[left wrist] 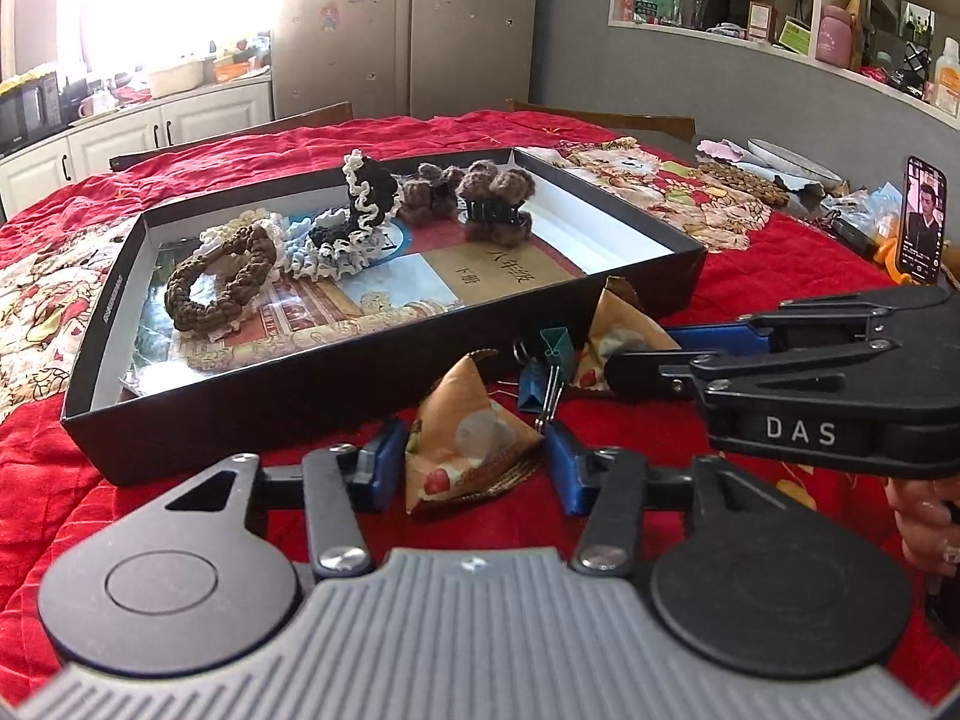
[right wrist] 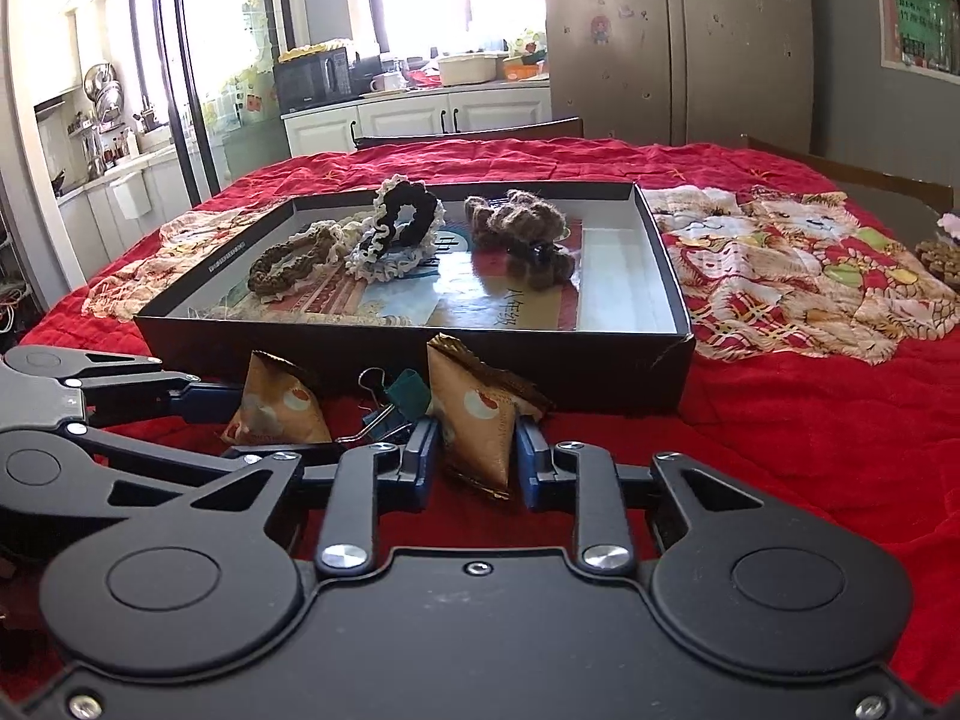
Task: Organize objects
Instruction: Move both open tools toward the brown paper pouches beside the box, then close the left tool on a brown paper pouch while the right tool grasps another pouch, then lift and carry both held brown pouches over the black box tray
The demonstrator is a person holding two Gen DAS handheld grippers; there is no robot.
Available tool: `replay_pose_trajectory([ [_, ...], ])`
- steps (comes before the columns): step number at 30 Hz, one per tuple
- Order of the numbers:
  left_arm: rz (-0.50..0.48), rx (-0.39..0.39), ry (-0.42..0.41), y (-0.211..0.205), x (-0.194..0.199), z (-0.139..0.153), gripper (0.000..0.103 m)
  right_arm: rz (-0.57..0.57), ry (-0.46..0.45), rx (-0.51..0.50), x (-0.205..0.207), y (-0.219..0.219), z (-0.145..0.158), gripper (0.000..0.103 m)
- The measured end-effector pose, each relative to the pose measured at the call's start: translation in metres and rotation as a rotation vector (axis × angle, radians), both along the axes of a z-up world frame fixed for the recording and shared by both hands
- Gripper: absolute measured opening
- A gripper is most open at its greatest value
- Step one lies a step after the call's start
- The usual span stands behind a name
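Two triangular tan snack packets lie on the red quilt in front of a shallow black box (left wrist: pixel 360 372) (right wrist: pixel 420 354). My left gripper (left wrist: pixel 474 468) (right wrist: pixel 258 426) has its blue pads against both sides of the left packet (left wrist: pixel 468 420) (right wrist: pixel 276 408). My right gripper (right wrist: pixel 474 462) (left wrist: pixel 612 354) is shut on the right packet (right wrist: pixel 480 414) (left wrist: pixel 606 324). Both packets rest on the quilt. Blue and green binder clips (left wrist: pixel 540 360) (right wrist: pixel 396 402) lie between the packets. Inside the box are knitted scrunchies (left wrist: pixel 222 282) and a fuzzy brown hair clip (left wrist: pixel 498 198).
A patterned cloth (right wrist: pixel 780 276) lies right of the box. A phone (left wrist: pixel 921 222) stands upright at the far right, with a plate (left wrist: pixel 786 162) and small clutter behind it. A person's hand (left wrist: pixel 924 522) grips the right tool. Chairs and cabinets stand beyond the table.
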State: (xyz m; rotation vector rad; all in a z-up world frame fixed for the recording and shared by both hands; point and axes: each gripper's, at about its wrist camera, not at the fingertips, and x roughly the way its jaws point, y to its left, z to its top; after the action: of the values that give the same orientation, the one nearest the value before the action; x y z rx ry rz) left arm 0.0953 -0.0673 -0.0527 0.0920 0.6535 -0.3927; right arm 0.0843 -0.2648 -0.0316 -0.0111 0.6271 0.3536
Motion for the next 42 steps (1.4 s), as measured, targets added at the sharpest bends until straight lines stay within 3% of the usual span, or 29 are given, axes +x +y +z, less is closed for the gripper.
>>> replay_pose_trajectory([
  [21,-0.032,-0.013,-0.039,0.003,-0.018,0.013,0.049,0.015,-0.022,0.004,-0.015,-0.012,0.008,0.025],
  [42,-0.035,-0.060,-0.099,0.013,-0.031,0.042,0.049,0.067,-0.110,0.030,-0.035,-0.009,0.042,0.025],
])
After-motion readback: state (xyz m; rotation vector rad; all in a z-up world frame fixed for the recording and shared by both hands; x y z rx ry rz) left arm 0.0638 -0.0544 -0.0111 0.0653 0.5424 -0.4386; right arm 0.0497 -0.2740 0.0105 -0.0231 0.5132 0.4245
